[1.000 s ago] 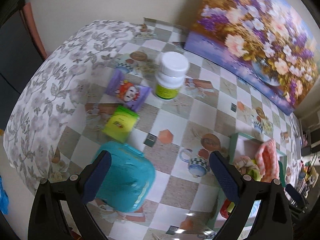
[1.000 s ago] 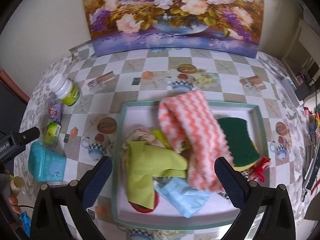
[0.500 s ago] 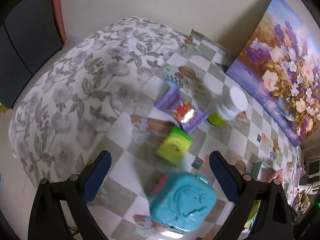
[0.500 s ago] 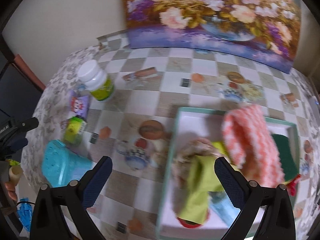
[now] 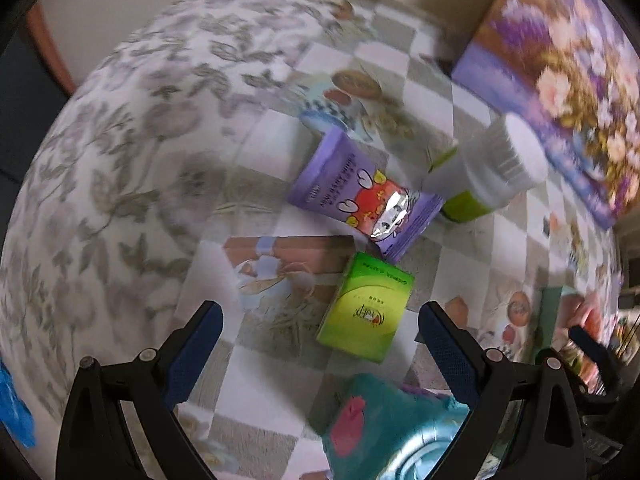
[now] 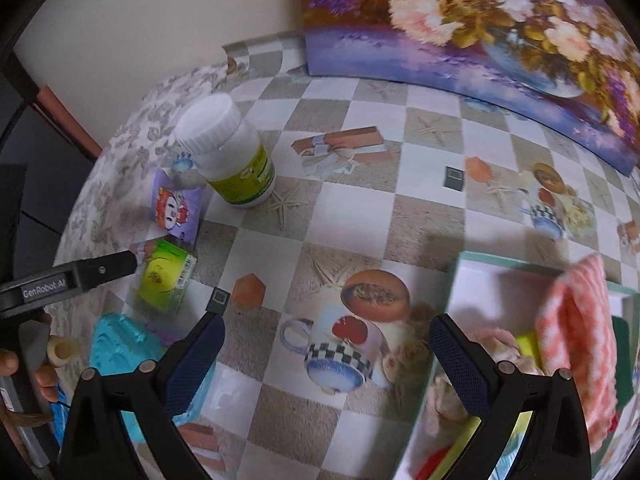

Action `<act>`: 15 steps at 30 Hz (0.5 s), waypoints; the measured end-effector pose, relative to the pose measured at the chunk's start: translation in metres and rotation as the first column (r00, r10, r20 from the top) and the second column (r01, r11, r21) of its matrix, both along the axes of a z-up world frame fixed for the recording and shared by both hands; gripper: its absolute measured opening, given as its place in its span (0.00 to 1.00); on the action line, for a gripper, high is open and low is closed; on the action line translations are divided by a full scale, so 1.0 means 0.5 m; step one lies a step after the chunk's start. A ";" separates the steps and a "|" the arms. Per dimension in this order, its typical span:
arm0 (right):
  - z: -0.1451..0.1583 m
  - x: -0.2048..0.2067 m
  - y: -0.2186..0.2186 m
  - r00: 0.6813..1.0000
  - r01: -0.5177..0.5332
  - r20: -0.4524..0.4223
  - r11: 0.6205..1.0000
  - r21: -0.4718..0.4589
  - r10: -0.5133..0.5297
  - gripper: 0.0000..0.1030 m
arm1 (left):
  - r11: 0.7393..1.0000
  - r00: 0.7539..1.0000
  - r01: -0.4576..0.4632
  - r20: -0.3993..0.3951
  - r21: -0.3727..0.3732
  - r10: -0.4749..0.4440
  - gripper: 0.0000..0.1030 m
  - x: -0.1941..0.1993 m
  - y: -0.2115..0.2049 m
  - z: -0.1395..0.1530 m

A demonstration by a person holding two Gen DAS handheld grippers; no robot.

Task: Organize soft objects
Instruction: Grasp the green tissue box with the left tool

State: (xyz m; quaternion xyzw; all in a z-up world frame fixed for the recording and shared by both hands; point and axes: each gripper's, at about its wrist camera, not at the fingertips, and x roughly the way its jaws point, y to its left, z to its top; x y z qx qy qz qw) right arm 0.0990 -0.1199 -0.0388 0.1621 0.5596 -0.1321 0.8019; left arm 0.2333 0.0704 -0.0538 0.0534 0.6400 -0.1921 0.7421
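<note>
Reads "GenRobot.AI" in white letters on the grey label of the left tongs' (image 6: 120,266) black arm, seen from the right wrist view. Shows small printed lines on the purple packet (image 5: 362,196) beside a cartoon figure, too blurred to read. Carries a red logo and a line of small characters on the green box (image 5: 366,308), not legible. Bears a barcode on that box's side and print on the white bottle's (image 6: 228,152) green label, both unreadable.

A home setting is suggested by a table (image 6: 360,216) covered in a printed checkered oilcloth (teacups, starfish) and a floral painting (image 6: 480,20) propped against the wall
</note>
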 end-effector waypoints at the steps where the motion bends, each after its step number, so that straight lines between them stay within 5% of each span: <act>1: -0.009 0.008 -0.001 1.000 -0.003 -0.011 1.000 -0.002 0.003 1.00 | 1.000 1.000 0.015 -0.011 0.003 -0.015 0.95 0.004 -0.007 -0.009; 12: -0.046 0.037 -0.016 0.998 -0.005 -0.060 1.000 -0.013 0.004 1.00 | 0.978 0.980 0.194 -0.054 0.080 -0.190 0.95 0.015 -0.090 -0.055; 15: -0.047 0.042 -0.015 0.998 -0.012 -0.066 1.000 -0.020 0.010 1.00 | 0.973 0.976 0.213 -0.057 0.087 -0.209 0.85 0.015 -0.103 -0.060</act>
